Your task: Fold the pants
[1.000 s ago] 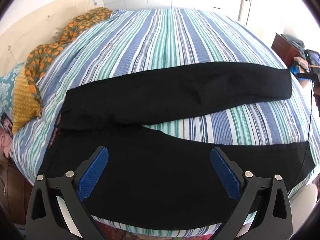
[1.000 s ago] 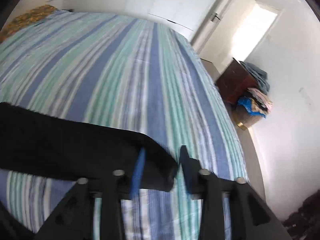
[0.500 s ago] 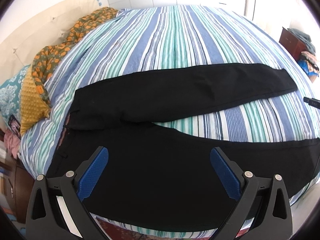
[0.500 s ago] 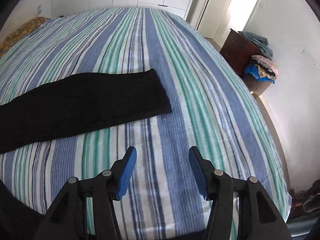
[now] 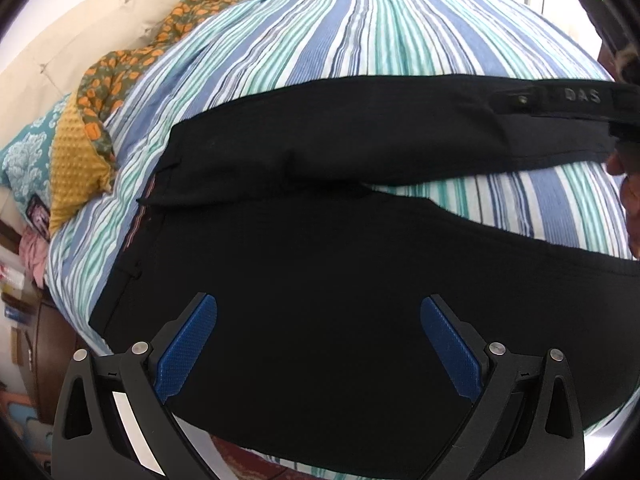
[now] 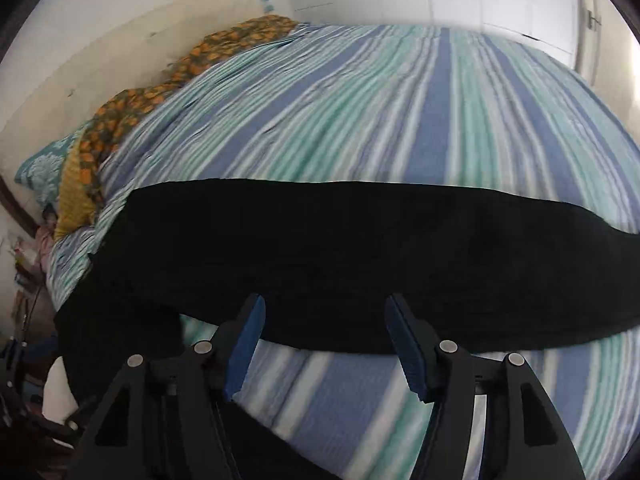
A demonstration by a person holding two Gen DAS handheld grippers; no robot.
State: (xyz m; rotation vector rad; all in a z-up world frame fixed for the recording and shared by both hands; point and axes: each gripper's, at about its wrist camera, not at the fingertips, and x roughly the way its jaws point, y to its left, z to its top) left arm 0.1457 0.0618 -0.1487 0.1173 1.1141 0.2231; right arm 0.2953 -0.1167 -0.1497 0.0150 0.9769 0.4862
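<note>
Right claw (image 6: 322,336) apart, swung back toward pants (image 6: 360,264); left claw (image 5: 318,336) apart, nearer waistband.

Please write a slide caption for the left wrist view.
Open left hand-held gripper above black pants spread on striped bedspread.

A striped bedspread (image 5: 400,40) covers the bed, an orange-patterned cloth (image 5: 120,76) bunched beside a teal pillow (image 5: 24,160).
</note>
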